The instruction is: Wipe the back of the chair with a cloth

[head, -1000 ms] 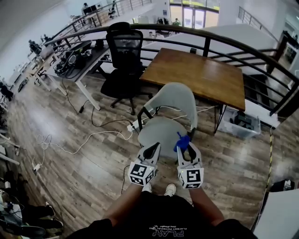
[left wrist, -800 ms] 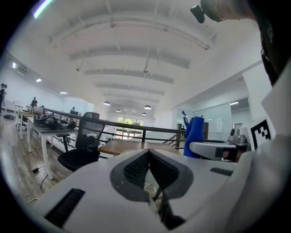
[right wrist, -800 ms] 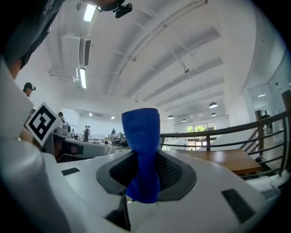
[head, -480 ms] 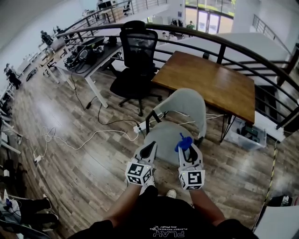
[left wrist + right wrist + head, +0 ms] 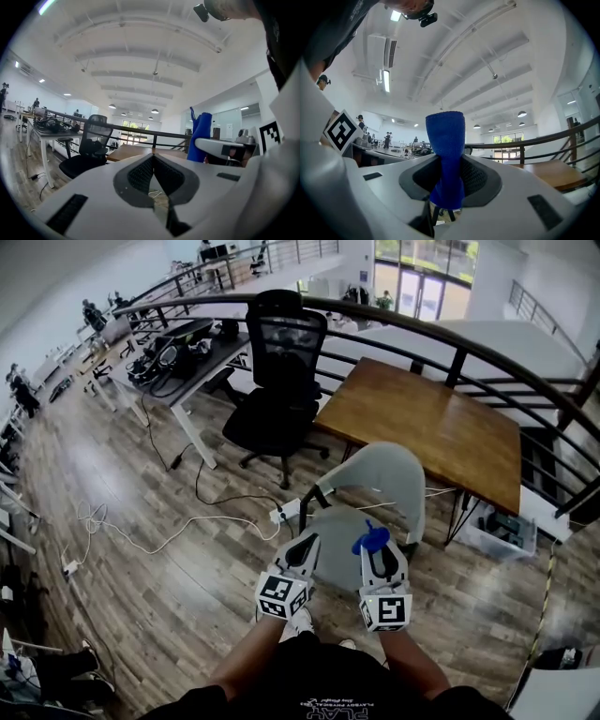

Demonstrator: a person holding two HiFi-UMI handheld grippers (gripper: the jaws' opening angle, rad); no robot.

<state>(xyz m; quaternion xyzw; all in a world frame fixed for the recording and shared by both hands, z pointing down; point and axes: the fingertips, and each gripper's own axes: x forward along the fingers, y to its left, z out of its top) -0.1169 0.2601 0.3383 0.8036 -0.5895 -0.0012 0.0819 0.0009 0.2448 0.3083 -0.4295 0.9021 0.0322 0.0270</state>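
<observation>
Right claw (image 5: 377, 549) clamped on blue cloth (image 5: 368, 538), left claw (image 5: 307, 544) together, both at near edge of chair (image 5: 375, 470)

Mezzanine office, the background stuff

Brown wooden table (image 5: 422, 427) sits right up against the curved black railing (image 5: 450, 343), nothing on its top that I can spot. Black mesh office chair (image 5: 281, 381) stands just off the table's left end, beside a white desk (image 5: 178, 371) whose top is piled with dark cables and gear. A white cord (image 5: 169, 526) snakes over the plank floor (image 5: 122, 484) to a power strip (image 5: 281, 514) – and a clear plastic bin (image 5: 502, 529) sits on the floor under the table's right end.
</observation>
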